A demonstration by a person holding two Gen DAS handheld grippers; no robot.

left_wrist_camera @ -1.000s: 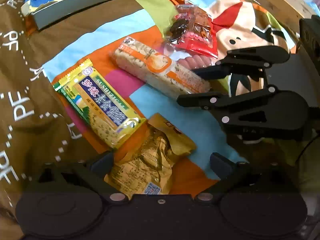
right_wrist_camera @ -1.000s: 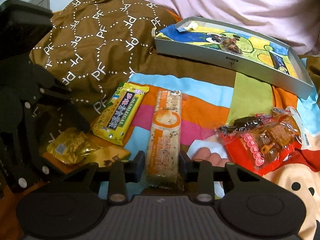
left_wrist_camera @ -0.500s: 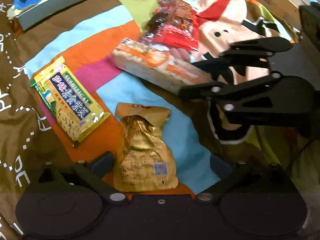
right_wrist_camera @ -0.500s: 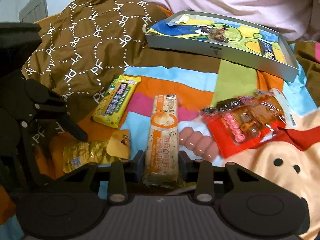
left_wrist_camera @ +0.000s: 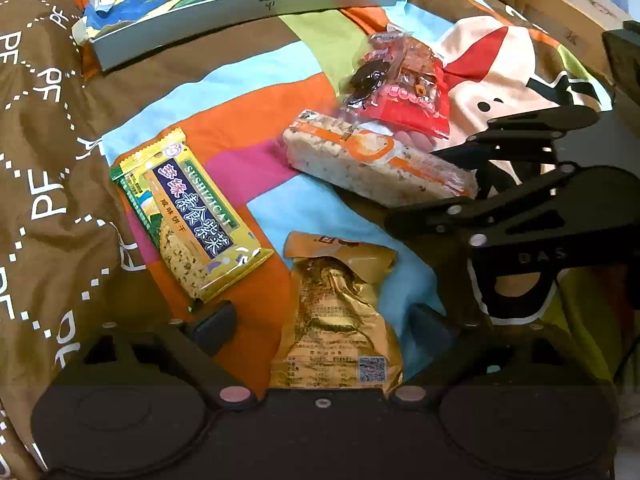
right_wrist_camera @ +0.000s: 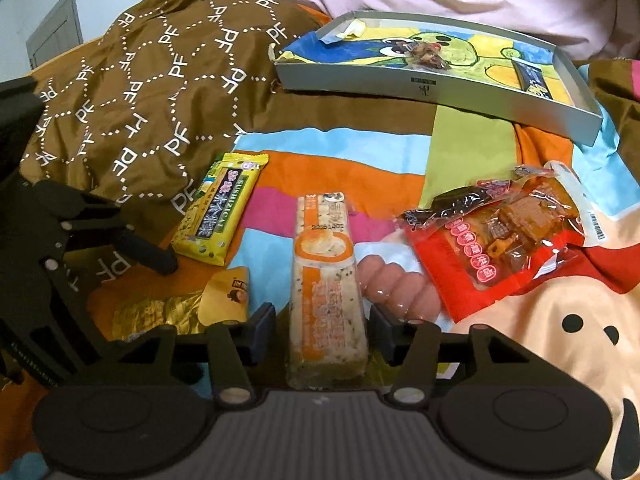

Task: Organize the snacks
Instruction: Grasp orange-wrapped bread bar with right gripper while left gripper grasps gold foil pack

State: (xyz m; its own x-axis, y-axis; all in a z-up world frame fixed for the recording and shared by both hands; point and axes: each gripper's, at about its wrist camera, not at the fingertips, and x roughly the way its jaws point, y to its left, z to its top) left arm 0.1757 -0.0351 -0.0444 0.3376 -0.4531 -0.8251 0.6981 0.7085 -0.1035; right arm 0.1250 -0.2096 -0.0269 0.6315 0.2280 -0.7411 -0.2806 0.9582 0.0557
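A gold foil pouch (left_wrist_camera: 336,320) lies on the colourful bedspread between the fingers of my left gripper (left_wrist_camera: 322,320). Those jaws are closing, and gaps still show on both sides of the pouch. My right gripper (right_wrist_camera: 322,330) straddles the near end of an orange-and-white rice cracker bar (right_wrist_camera: 326,276); its jaws are opening and the pads stand just off the bar's sides. A yellow-green cracker pack (left_wrist_camera: 188,216) lies left of the pouch. A red snack bag (right_wrist_camera: 508,236) and a string of pink sausages (right_wrist_camera: 396,288) lie right of the bar.
A shallow grey tray (right_wrist_camera: 440,88) with a cartoon lining stands at the back and holds a few small snacks. A brown patterned blanket (right_wrist_camera: 140,92) is bunched up on the left. The two grippers are close together, side by side.
The right jaws have spread and let go of the cracker bar. The left gripper has tilted up so the tray shows, and its fingers have drawn in a little around the gold pouch.
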